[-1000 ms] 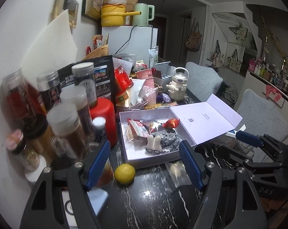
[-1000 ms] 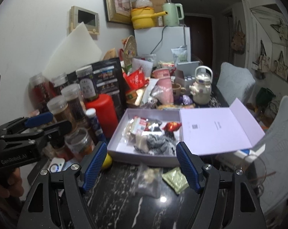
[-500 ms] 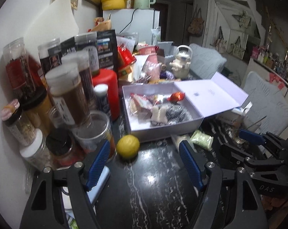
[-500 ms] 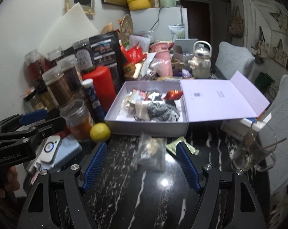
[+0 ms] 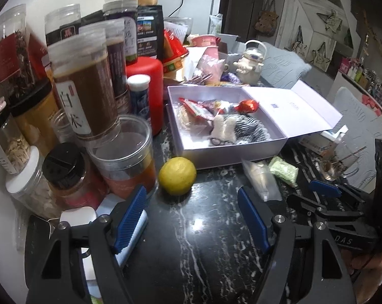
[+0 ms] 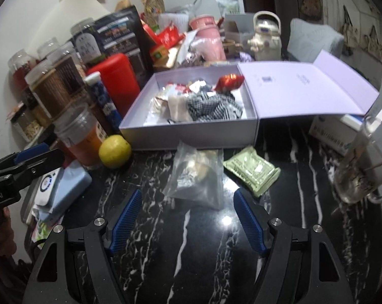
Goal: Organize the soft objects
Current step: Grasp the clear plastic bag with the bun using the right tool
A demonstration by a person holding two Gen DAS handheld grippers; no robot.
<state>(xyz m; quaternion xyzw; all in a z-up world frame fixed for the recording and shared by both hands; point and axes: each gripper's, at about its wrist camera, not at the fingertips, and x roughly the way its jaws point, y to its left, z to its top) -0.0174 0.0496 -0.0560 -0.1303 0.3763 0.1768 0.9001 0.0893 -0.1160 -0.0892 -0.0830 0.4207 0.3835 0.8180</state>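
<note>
Both claws hang released, left claw (image 5: 192,217) just behind the lemon (image 5: 177,175), right claw (image 6: 186,217) just behind the clear bag (image 6: 197,174)

overhead light is glaring off the black marble table (image 6: 226,220); fisheye edges are bending, right view blurring.

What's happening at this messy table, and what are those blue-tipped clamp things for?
A person holds a two-finger gripper in each hand to tidy soft items. Both the left gripper and right gripper are open and empty above the black marble table. The lavender box sits open with a checkered cloth and snack packets inside. A clear bag and green packet lie in front, not yet picked up.
</note>
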